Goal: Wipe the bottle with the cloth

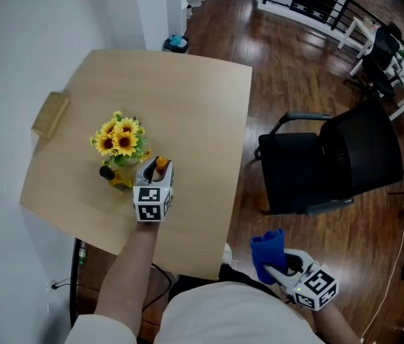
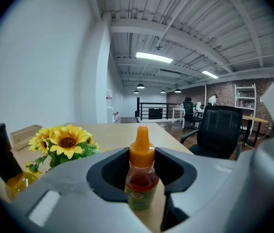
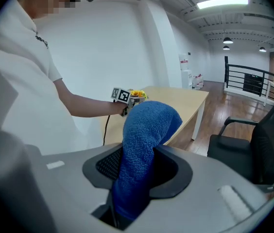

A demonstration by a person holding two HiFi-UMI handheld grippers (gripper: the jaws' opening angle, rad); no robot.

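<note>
A small bottle [image 1: 161,164] with an orange cap, red contents and a green label stands between the jaws of my left gripper [image 1: 157,170] over the wooden table [image 1: 195,99]. In the left gripper view the bottle [image 2: 141,152] fills the gap of the left gripper [image 2: 142,178], whose pads close on its sides; its base is hidden. My right gripper [image 1: 279,272] hangs off the table's near right corner, shut on a blue cloth [image 1: 267,252]. The cloth [image 3: 144,130] sticks up from the right gripper [image 3: 136,181] and droops forward.
A bunch of sunflowers [image 1: 119,139] stands just left of the bottle, with a dark-capped bottle of yellow liquid [image 1: 113,177] beside it. A wooden block [image 1: 50,115] lies at the table's left edge. A black office chair [image 1: 331,165] stands right of the table.
</note>
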